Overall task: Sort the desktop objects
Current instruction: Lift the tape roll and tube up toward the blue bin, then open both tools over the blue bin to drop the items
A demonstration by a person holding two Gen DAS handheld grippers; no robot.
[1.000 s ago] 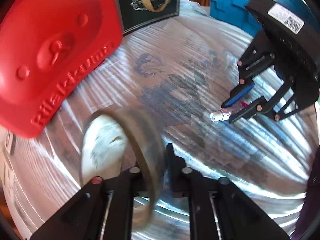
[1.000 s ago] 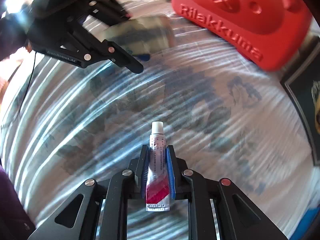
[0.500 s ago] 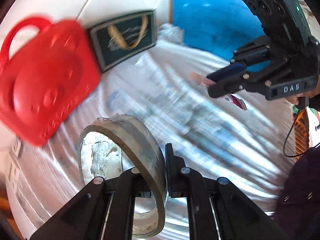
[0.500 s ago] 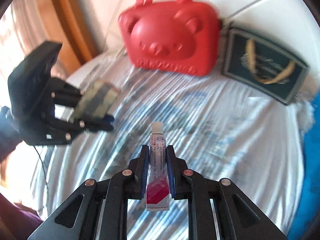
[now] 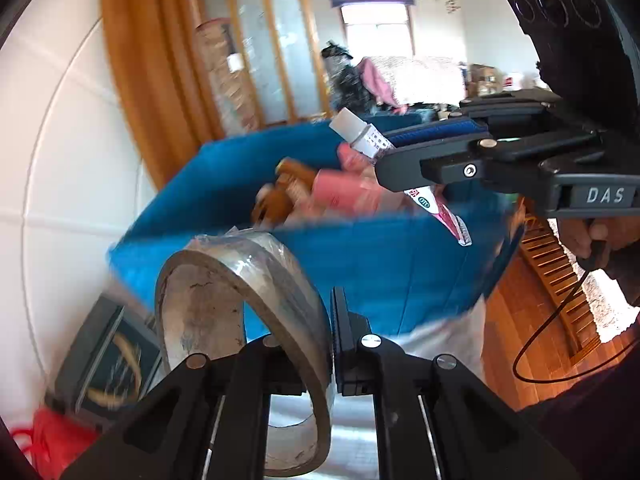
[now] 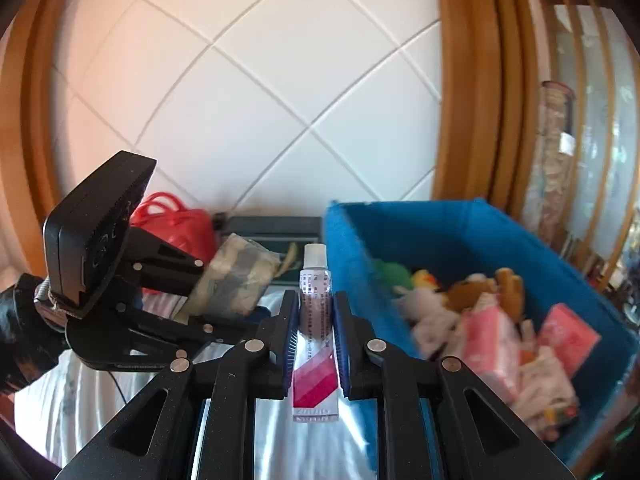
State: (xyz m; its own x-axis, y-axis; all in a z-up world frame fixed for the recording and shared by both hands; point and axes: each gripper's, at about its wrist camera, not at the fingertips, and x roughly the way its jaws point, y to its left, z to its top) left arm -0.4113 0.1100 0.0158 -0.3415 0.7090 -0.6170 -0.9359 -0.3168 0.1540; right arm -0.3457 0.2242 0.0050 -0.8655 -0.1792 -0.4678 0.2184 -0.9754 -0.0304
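Two handheld grippers hover at a blue storage bin (image 6: 460,232), each carrying one item for sorting. The left gripper (image 5: 292,344) has its fingers clamped across the band of a tape roll (image 5: 240,312), a wide ring with a greyish cardboard core and glossy, wrinkled wrap; gripped through the ring wall, the roll stands on edge and cannot slip round. The right gripper (image 6: 314,320) has its blue-padded fingers closed on a small tube (image 6: 316,320), a soft, flattened tube with a white screw cap, fine print and a red-and-pink crimped end. Held at mid-body with the cap pointing forward, it looks ready to drop cleanly.

In the right wrist view the bin sits at about three o'clock, its fabric-like walls upright, already holding plush toys (image 6: 432,312) and pink packets (image 6: 564,332). At about ten o'clock, a red plastic bag (image 6: 176,224) and a dark framed box (image 6: 276,228) stand against the white tiled wall (image 6: 240,100). Below, a white patterned cloth (image 6: 88,400) covers the bench. Both items appear bound for the bin; neither is over its opening yet.
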